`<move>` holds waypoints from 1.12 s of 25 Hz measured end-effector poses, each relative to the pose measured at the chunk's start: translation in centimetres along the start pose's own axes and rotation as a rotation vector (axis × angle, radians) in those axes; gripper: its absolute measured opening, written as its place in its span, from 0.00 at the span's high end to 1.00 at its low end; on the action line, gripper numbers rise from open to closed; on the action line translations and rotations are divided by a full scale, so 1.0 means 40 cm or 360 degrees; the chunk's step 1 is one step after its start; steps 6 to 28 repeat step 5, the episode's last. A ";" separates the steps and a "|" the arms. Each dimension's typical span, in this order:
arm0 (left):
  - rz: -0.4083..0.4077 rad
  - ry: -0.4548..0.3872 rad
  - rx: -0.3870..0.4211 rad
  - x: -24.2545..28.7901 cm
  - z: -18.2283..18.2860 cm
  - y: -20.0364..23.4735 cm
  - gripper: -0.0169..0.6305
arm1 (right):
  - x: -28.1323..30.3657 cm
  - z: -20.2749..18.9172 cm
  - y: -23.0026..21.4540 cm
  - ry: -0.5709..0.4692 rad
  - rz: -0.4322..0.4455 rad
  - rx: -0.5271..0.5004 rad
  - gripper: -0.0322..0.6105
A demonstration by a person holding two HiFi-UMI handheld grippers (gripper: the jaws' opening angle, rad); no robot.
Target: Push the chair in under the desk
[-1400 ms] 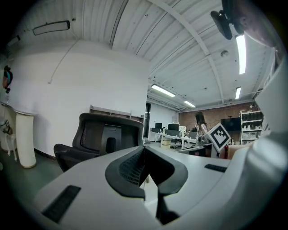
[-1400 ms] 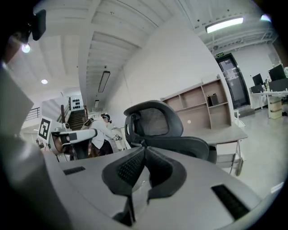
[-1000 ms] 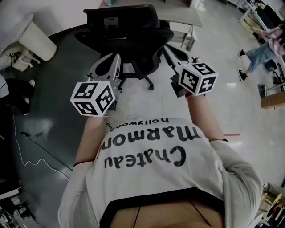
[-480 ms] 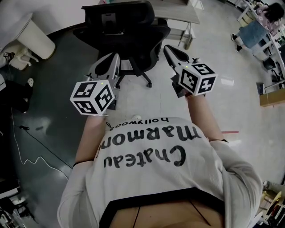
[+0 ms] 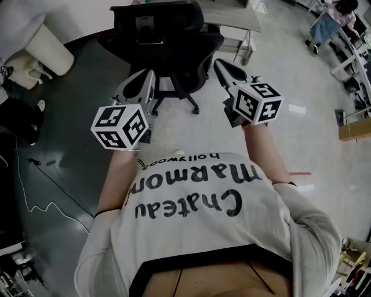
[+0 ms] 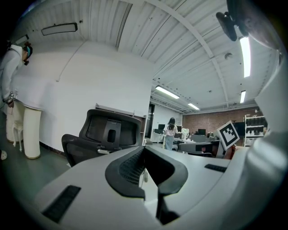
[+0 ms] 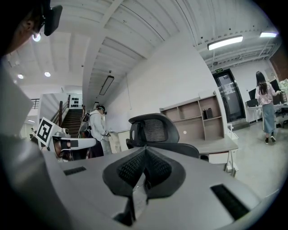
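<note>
Nearest the camera is the person's white printed shirt [image 5: 197, 203], with both forearms reaching out ahead. The left gripper [image 5: 149, 75] is held level, and its marker cube [image 5: 119, 126] faces up. In its own view the jaws are pressed together with nothing between them. The right gripper [image 5: 219, 62] sits at about the same height, its cube [image 5: 259, 102] tilted slightly. Its jaws are also fully closed and empty. Each gripper shows at the edge of the other's view.

Just beyond the tips stands the black office chair [image 5: 165, 40] on its wheeled base, over the line where dark floor [image 5: 69, 151] meets the lighter floor. Both gripper views show the chair [image 6: 108, 132] a little way ahead of the jaws, and neither gripper touches it. The chair stands in front of the grey counter [image 5: 232, 17], with its seat out on the open floor rather than tucked beneath.

A thin cable [image 5: 46, 194] trails over the dark floor at the left. Farther left a white cylinder [image 5: 46, 49] stands by the wall. Behind the counter [image 7: 216, 146] is an open shelf unit [image 7: 198, 117]. At the far right a person [image 7: 264, 108] is in the aisle.
</note>
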State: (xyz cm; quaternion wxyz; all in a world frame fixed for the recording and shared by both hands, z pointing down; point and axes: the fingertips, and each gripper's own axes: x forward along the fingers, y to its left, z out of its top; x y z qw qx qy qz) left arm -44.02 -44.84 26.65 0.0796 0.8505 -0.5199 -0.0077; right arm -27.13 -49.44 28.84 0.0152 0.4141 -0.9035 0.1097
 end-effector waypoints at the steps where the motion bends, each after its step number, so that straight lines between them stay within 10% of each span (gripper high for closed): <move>1: 0.0001 -0.0003 -0.0001 -0.002 0.001 0.002 0.95 | 0.001 0.000 0.001 0.0001 -0.0002 -0.0003 0.94; 28: 0.0005 -0.0009 -0.0004 -0.005 0.004 0.008 0.95 | 0.003 -0.001 0.002 0.0005 -0.0009 -0.0015 0.94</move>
